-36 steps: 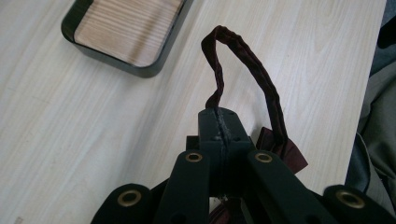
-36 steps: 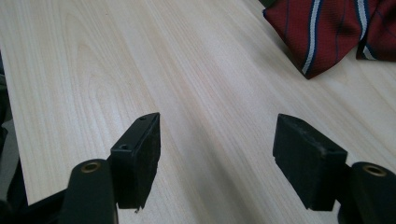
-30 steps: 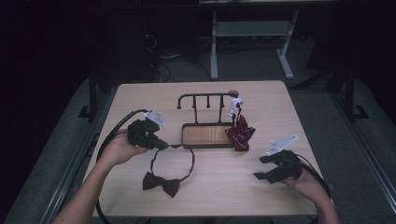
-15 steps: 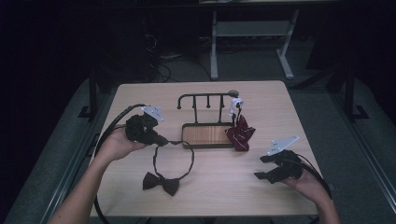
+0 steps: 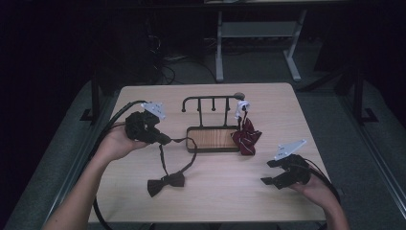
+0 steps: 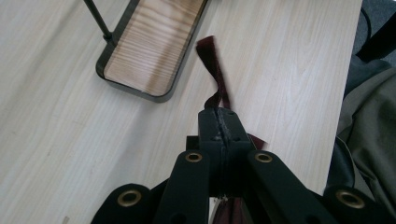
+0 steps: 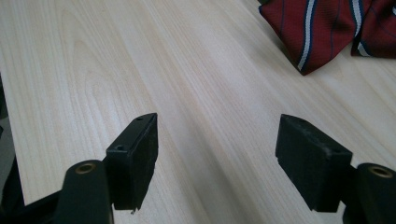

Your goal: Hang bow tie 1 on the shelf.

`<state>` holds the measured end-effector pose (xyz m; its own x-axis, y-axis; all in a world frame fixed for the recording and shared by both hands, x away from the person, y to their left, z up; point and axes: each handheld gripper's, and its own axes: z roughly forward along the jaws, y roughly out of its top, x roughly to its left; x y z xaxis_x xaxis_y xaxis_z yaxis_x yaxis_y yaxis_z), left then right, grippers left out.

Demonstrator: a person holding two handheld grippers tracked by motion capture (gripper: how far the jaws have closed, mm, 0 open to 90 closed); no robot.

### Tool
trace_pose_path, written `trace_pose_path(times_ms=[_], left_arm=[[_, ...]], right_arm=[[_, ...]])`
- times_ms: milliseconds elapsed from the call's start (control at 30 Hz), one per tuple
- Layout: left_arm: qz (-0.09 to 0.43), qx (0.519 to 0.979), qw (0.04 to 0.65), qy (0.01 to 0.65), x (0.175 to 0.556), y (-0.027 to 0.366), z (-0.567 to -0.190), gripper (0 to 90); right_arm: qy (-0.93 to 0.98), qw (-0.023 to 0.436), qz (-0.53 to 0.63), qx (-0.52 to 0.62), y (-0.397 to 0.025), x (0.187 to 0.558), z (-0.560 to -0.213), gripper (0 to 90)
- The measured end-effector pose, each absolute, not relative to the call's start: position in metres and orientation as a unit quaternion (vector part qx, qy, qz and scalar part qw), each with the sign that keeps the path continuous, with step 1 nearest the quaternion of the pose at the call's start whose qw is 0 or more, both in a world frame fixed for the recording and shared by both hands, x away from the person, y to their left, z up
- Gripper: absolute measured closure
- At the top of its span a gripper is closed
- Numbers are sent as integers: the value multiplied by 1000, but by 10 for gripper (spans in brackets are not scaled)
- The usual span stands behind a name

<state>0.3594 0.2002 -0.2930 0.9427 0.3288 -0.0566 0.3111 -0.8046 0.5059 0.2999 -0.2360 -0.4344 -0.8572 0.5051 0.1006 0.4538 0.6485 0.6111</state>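
A dark maroon bow tie (image 5: 165,183) lies on the wooden table near the front. Its thin strap (image 5: 190,146) loops up to my left gripper (image 5: 163,140), which is shut on it. In the left gripper view the strap (image 6: 212,60) sticks out past the closed jaws of the left gripper (image 6: 220,114). A black hook rack with a wooden tray base (image 5: 213,139) stands mid-table. A red striped bow tie (image 5: 246,136) hangs at its right end. My right gripper (image 5: 270,172) is open and empty near the front right; from the right gripper (image 7: 218,128) the striped tie (image 7: 322,28) lies ahead.
The tray base (image 6: 149,51) lies just ahead-left of the left gripper. Black cables trail off the table's left and right edges. A metal stand and dark floor lie beyond the far edge (image 5: 206,86).
My left gripper has drifted a little toward the far side with the strap held, and the bow tie has shifted slightly after it. The right gripper stays put.
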Motion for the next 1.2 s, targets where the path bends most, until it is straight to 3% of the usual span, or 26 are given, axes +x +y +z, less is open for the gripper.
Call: trace_pose_path(times_ms=[1200], left_arm=[[26, 947, 266, 180, 386, 199, -263, 895]], right_arm=[[902, 43, 333, 269, -244, 299, -432, 285]])
